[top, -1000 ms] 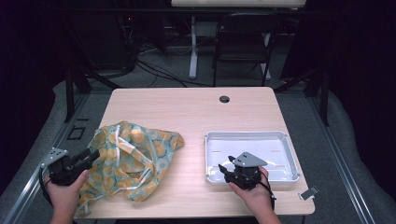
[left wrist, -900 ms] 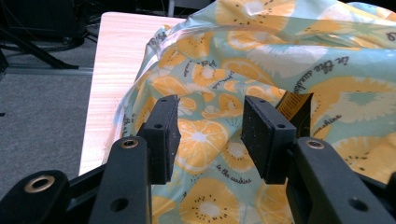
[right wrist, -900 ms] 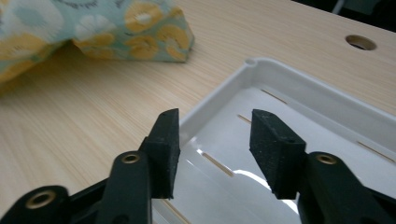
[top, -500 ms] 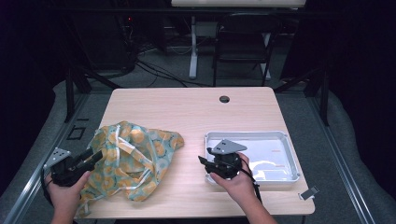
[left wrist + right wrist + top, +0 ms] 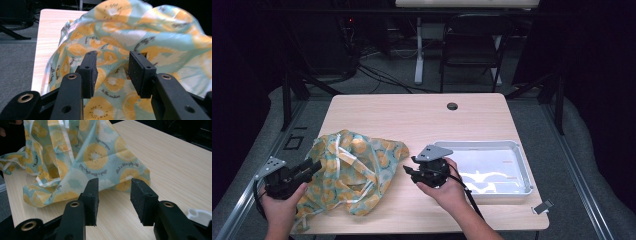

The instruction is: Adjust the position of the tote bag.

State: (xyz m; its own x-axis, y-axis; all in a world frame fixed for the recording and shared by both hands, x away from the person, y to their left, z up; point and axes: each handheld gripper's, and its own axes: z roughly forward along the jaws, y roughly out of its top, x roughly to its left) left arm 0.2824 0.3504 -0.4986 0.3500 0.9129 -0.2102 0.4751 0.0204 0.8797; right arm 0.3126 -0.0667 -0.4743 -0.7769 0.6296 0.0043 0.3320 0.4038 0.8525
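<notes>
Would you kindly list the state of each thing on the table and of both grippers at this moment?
Fruit-print bag: crumpled, lying loose on the table, not gripped.
Left gripper: open, jaws just been closing, bag fabric behind the gap, pads not pressing.
Right gripper: open, jaws just been closing, nothing between them, short of the bag's edge.
White tray: flat on the table; contents unclear.

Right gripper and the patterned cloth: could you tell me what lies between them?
Bare tabletop. In the right gripper view, wood separates the right gripper from the cloth.
</notes>
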